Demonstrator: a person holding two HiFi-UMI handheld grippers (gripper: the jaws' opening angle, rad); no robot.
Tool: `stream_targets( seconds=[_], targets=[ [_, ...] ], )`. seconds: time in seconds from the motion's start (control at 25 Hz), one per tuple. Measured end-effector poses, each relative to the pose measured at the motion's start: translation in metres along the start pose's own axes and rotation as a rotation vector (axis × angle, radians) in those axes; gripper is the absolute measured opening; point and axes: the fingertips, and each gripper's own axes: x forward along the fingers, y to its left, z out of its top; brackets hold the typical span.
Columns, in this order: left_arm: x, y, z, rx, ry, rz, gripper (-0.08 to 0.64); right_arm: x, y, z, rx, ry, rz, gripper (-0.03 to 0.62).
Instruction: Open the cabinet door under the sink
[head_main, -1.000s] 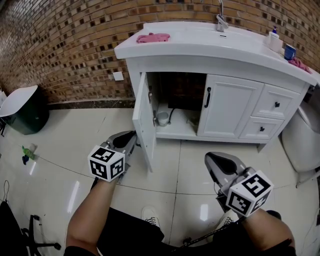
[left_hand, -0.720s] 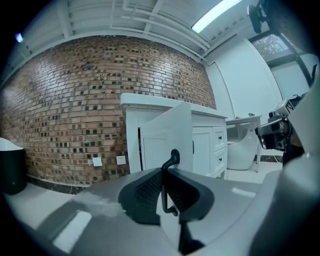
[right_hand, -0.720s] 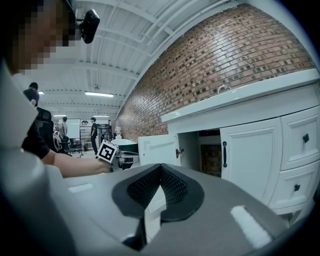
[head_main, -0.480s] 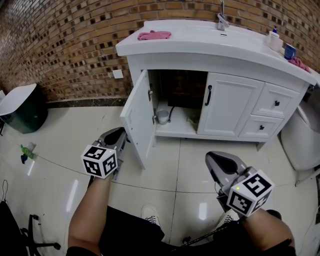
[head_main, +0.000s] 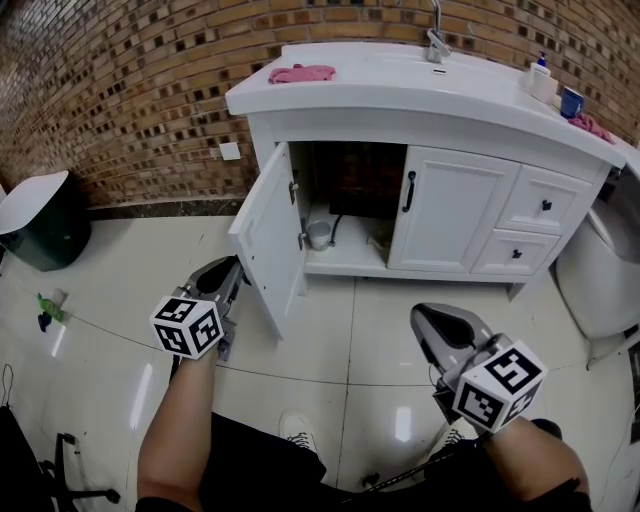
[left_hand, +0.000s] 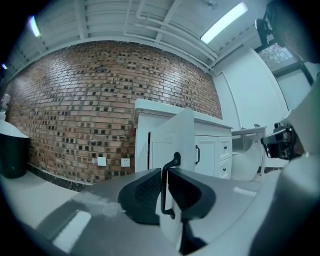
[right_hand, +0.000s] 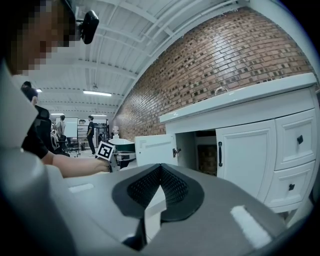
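- Left gripper (left_hand: 166, 172) jaws opening, black handle (left_hand: 168, 186) between ribbed pads (left_hand: 147, 189); white cabinet door (head_main: 262, 240) swung open.
- Right gripper (right_hand: 160, 167) pinched together, empty.
- Pink cloth (head_main: 300, 73) on glossy countertop (head_main: 400, 85); brick wall (head_main: 120, 90) behind.

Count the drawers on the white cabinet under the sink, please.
2. The upper drawer and the lower drawer sit stacked to the right of the closed door. Both are shut, and none seems hidden.

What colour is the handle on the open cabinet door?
Black; the handle shows best in the left gripper view.
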Motion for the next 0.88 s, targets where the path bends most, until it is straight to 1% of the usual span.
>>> stream_targets(
  seconds=[0.08, 0.12, 0.24, 0.32, 0.4, 0.48, 0.56, 0.68, 0.8, 0.84, 0.88],
  targets=[
    [-0.007, 0.001, 0.004, -0.061, -0.024, -0.006, 0.058, -0.004, -0.001, 0.000, -0.004, -0.005, -0.006, 0.008],
    [-0.012, 0.002, 0.009, -0.102, -0.049, -0.010, 0.057, -0.006, -0.002, 0.000, -0.006, -0.007, -0.009, 0.008],
    [-0.027, 0.002, 0.036, -0.221, -0.149, -0.019, 0.015, -0.011, -0.002, 0.000, -0.011, -0.013, -0.019, 0.008],
    [-0.036, -0.007, 0.056, -0.260, -0.193, -0.042, 0.003, -0.016, -0.002, 0.002, -0.009, -0.020, -0.023, 0.008],
    [-0.045, -0.029, 0.071, -0.268, -0.201, -0.103, 0.002, -0.021, -0.001, 0.004, 0.003, -0.031, -0.025, 0.008],
    [-0.053, -0.062, 0.079, -0.255, -0.190, -0.179, 0.002, -0.026, 0.001, 0.007, 0.023, -0.046, -0.023, 0.008],
    [-0.059, -0.099, 0.079, -0.210, -0.169, -0.248, 0.002, -0.033, 0.003, 0.010, 0.030, -0.059, -0.029, 0.008],
    [-0.062, -0.160, 0.070, -0.113, -0.131, -0.344, 0.002, -0.045, 0.002, 0.010, 0.032, -0.072, -0.055, 0.008],
    [-0.058, -0.209, 0.054, 0.023, -0.098, -0.411, 0.002, -0.055, 0.004, 0.009, 0.027, -0.077, -0.058, 0.008],
    [-0.057, -0.221, 0.048, 0.053, -0.083, -0.428, 0.002, -0.059, 0.005, 0.009, 0.024, -0.078, -0.056, 0.008],
    [-0.057, -0.231, 0.043, 0.062, -0.070, -0.454, 0.002, -0.062, 0.006, 0.008, 0.022, -0.078, -0.059, 0.008]
  ],
)
